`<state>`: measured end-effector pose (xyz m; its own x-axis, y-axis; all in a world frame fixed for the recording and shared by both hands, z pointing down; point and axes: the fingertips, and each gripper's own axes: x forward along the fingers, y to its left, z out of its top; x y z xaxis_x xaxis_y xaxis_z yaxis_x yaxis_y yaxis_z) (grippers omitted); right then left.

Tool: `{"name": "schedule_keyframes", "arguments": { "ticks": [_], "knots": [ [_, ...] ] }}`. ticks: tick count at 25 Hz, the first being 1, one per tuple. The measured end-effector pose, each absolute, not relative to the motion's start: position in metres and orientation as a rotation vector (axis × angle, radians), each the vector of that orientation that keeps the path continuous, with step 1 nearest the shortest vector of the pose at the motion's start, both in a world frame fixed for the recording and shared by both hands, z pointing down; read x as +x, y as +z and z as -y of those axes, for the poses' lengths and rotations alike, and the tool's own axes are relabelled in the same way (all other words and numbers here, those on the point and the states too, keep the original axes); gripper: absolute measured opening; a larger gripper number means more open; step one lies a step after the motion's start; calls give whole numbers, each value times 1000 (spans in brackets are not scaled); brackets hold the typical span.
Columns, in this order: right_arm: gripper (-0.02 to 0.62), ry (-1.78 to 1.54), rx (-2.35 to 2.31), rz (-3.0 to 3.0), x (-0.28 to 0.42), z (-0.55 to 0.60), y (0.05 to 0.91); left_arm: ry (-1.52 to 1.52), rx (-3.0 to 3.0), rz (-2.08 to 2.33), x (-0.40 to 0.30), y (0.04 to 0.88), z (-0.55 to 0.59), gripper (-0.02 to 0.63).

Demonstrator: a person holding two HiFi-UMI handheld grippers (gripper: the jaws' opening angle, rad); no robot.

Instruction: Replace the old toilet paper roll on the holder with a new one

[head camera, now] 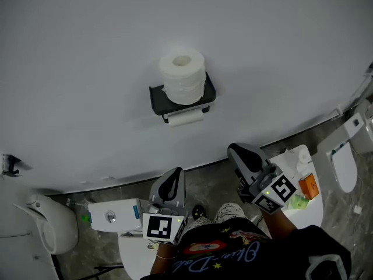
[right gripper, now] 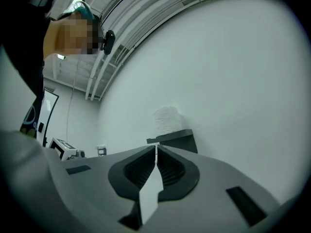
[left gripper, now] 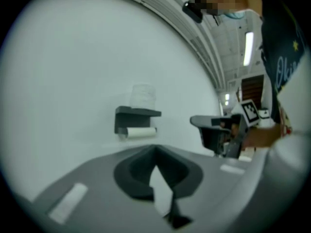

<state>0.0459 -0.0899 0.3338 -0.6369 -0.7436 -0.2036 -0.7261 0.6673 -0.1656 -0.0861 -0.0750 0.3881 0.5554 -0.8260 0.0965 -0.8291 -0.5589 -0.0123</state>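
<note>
A dark wall-mounted holder (head camera: 157, 100) carries a full white toilet paper roll (head camera: 183, 77) upright on its top shelf, and a thin, nearly used-up roll (head camera: 185, 119) hangs on the bar beneath. Both grippers stay low and well short of the wall. My left gripper (head camera: 173, 178) is shut and holds nothing; its view shows the holder (left gripper: 136, 118) and the thin roll (left gripper: 141, 132) ahead. My right gripper (head camera: 241, 155) is shut and empty too, pointing at the holder (right gripper: 176, 140) with the full roll (right gripper: 167, 120) on top.
A plain white wall (head camera: 87, 69) fills most of the head view. White toilets stand at the left (head camera: 46, 226) and the right (head camera: 345, 159). A white round table (head camera: 312, 207) with an orange packet (head camera: 309, 186) is beside my right gripper. A white box-shaped device (head camera: 116, 214) lies lower left.
</note>
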Motion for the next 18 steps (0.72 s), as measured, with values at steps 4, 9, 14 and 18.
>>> {"name": "schedule_keyframes", "arguments": {
  "ticks": [4,9,14,18],
  "knots": [
    [12,-170,-1149,-2654,33,111,342,137,2688,1462,-96,389,93,-12],
    [14,-48,-1126,-2695,35,128,314,99,2713,1419,-83,375,109,-12],
    [14,-73,-1171,-2668,43,132,320,-22,2663,1369,-81,380,123,-12],
    [14,-83,-1197,-2652,48,130,319,-477,2346,1157,-82,377,147,36]
  ]
}}
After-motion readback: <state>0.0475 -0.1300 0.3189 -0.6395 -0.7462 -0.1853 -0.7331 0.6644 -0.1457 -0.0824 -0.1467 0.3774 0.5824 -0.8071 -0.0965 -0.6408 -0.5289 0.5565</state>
